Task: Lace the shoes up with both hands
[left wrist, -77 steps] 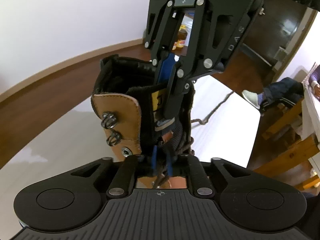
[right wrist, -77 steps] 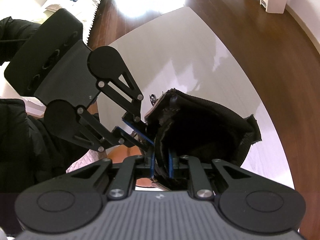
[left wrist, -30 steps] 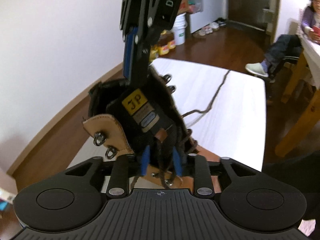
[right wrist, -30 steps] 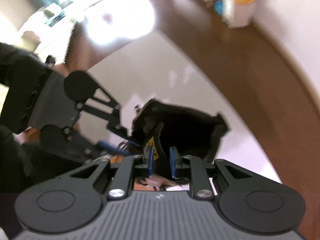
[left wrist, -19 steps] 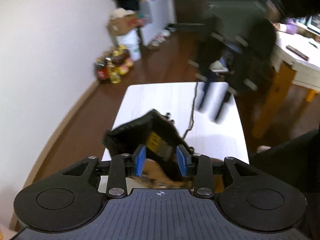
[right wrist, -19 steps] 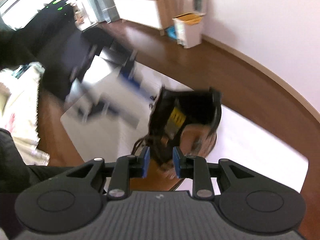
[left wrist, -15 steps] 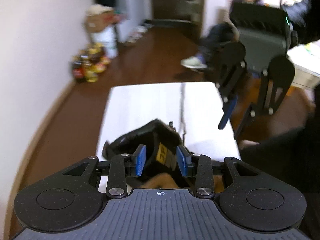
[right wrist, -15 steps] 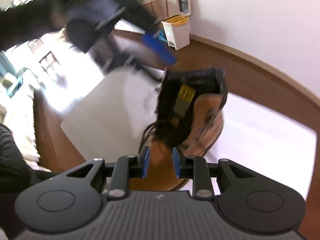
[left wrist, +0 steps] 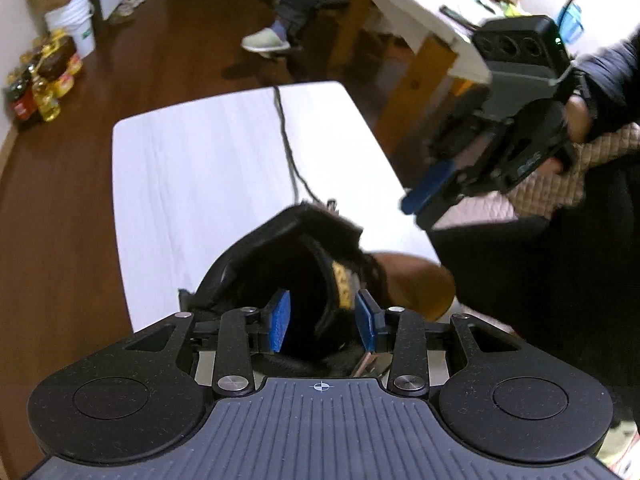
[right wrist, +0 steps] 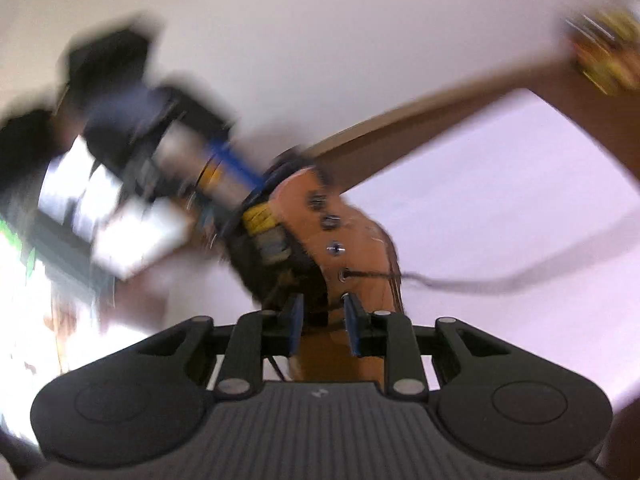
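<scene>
The boot (left wrist: pixel 304 272) stands at the table's (left wrist: pixel 200 168) near edge, collar up and toe toward the right corner, and one loose lace (left wrist: pixel 288 140) trails from its eyelets straight across the top to the far edge. The left gripper (left wrist: pixel 322 320) hangs right over the collar, jaws parted and empty, pads straddling the tongue without pressing. The right gripper (right wrist: pixel 322 326) is closing with nothing visibly pinched, its pads low beside the eyelet row, so it looks nearer the lace's root.
</scene>
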A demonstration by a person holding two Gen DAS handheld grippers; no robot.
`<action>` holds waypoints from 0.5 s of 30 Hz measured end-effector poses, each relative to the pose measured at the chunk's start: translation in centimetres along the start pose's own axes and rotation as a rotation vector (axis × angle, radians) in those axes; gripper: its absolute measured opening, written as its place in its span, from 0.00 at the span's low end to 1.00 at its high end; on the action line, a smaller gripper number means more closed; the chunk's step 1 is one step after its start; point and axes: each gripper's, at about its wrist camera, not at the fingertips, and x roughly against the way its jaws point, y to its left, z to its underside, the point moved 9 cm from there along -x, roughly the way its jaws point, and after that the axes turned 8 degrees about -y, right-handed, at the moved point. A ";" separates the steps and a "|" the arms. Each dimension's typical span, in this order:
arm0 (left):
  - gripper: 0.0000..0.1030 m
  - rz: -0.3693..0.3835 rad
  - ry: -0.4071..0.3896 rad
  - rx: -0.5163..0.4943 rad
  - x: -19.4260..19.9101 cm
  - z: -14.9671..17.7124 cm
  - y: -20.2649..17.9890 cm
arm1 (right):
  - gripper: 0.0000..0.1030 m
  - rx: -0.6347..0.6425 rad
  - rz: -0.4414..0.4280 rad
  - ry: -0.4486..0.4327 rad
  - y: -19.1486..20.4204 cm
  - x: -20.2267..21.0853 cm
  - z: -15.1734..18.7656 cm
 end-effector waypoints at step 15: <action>0.41 0.205 0.146 -0.029 -4.9 -0.5 0.0 | 0.21 -0.505 0.031 -0.224 -1.2 -1.7 3.3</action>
